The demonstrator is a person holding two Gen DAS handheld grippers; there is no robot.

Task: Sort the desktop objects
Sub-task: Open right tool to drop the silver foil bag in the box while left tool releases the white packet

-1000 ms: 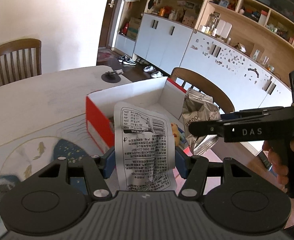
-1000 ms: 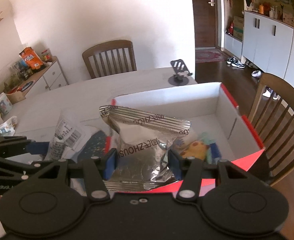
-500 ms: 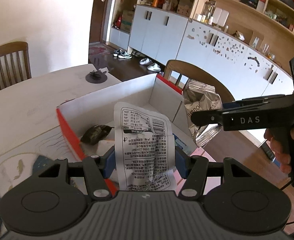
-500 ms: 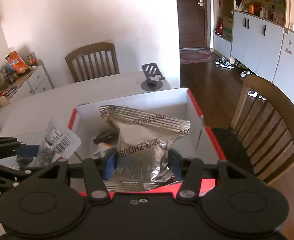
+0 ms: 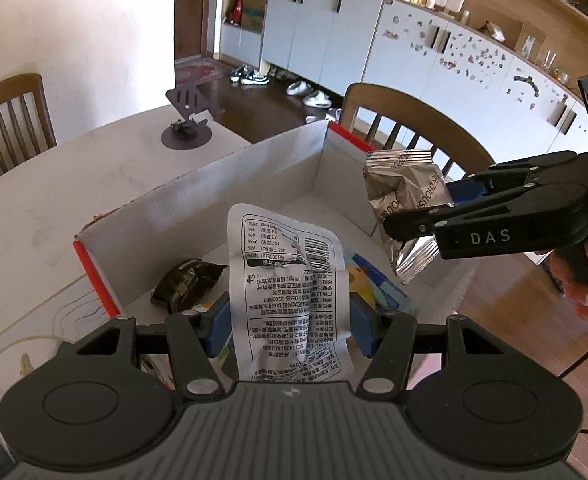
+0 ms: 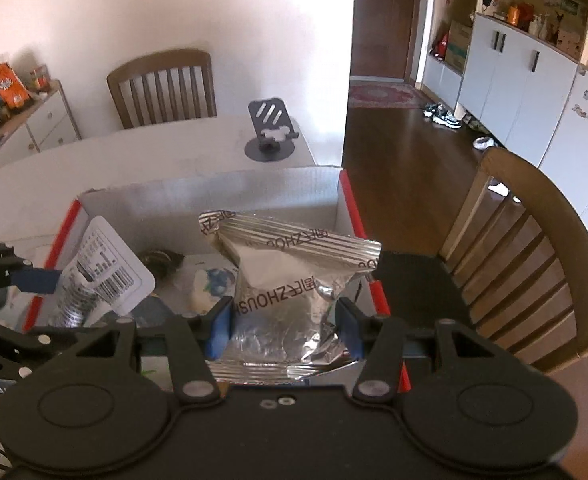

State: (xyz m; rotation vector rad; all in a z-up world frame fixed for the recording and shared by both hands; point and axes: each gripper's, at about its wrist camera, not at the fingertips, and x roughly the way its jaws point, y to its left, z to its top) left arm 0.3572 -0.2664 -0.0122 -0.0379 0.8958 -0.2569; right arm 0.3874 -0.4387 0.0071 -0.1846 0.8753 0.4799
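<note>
The white printed packet (image 5: 289,300) is pinched between the blue pads of the left gripper (image 5: 289,322), hanging over the near end of the open red-and-white box (image 5: 253,176). The silver foil pouch (image 6: 289,288) is clamped in the right gripper (image 6: 283,326), above the box's right side. A dark wrapped item (image 5: 185,282) and colourful packets already lie on the box floor. The box sits at the tabletop's (image 5: 73,172) right edge, near a phone stand (image 5: 185,120). This looks like the drop-off step; next, each claw probably needs lowering inside the walls and opening.
</note>
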